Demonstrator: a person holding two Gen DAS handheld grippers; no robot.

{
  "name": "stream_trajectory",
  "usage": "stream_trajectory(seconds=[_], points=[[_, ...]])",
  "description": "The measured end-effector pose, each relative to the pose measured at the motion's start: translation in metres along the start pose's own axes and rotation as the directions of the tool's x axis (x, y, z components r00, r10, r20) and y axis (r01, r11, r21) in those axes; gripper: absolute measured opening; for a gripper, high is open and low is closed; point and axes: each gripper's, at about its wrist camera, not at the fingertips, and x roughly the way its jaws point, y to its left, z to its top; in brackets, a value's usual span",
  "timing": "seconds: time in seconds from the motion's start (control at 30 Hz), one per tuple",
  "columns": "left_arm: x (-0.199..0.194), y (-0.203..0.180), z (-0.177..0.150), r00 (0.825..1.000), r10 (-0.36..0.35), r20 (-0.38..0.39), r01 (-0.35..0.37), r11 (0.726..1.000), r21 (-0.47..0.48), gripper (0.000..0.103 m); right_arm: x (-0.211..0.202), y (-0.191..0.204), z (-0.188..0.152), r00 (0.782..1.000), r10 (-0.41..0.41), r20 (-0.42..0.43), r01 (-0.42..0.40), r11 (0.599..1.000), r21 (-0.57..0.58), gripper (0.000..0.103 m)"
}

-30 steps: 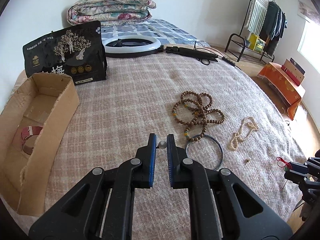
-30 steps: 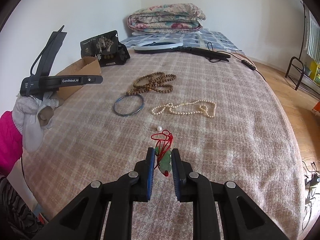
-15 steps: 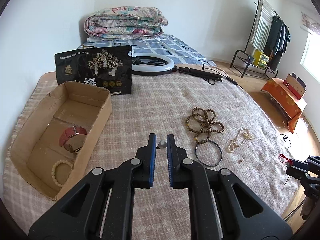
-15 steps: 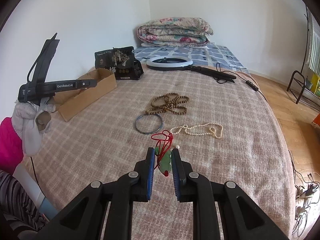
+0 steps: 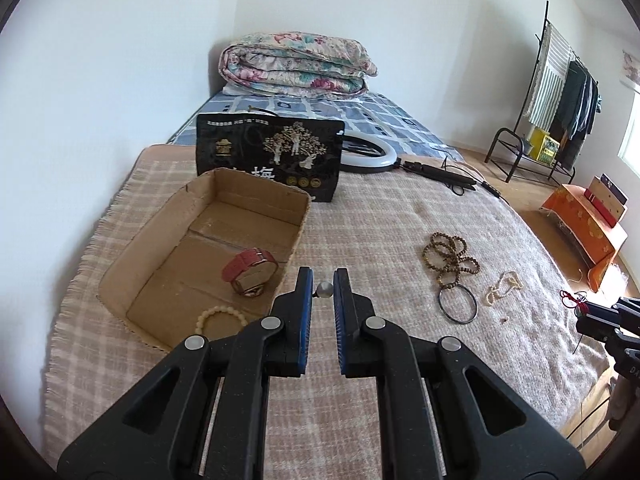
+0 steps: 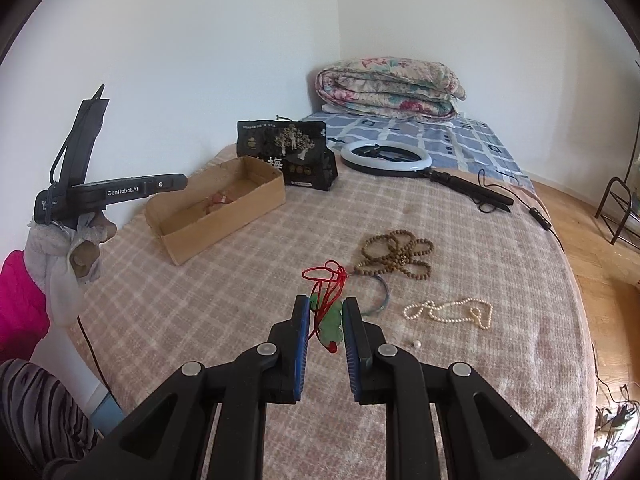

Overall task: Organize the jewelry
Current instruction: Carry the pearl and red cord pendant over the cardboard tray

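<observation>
cardboard box (image 5: 208,240) now nearer; left claw (image 5: 323,280) keeps clamping pearl bead (image 5: 324,289), right claw (image 6: 327,308) jade pendant (image 6: 330,320).

Each view is taken from a wrist, looking obliquely down along a gripper over the bed (image 5: 380,220). The cardboard box (image 5: 208,240) (image 6: 224,216) is shared by both.

Bedroom: bed (image 5: 400,220), folded quilt (image 5: 296,62)
</observation>
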Motion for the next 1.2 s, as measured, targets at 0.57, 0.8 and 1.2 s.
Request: stream_trajectory(seconds=[0.57, 0.8, 1.2], points=[[-0.013, 0.086, -0.006, 0.994, 0.111, 0.017, -0.11, 0.991, -0.075, 0.009, 0.065, 0.08, 0.076, 0.991, 0.136, 0.012, -0.133, 0.983, -0.124, 0.015], [-0.008, 0.109, -0.008, 0.991, 0.133, 0.015, -0.132, 0.987, -0.09, 0.009, 0.101, 0.109, 0.101, 0.985, 0.173, -0.002, -0.171, 0.972, -0.158, 0.015], [0.008, 0.13, -0.013, 0.991, 0.131, -0.001, -0.13, 0.987, -0.096, 0.009, 0.168, 0.153, 0.13, 0.978, 0.205, -0.047, -0.21, 0.955, -0.208, 0.015]])
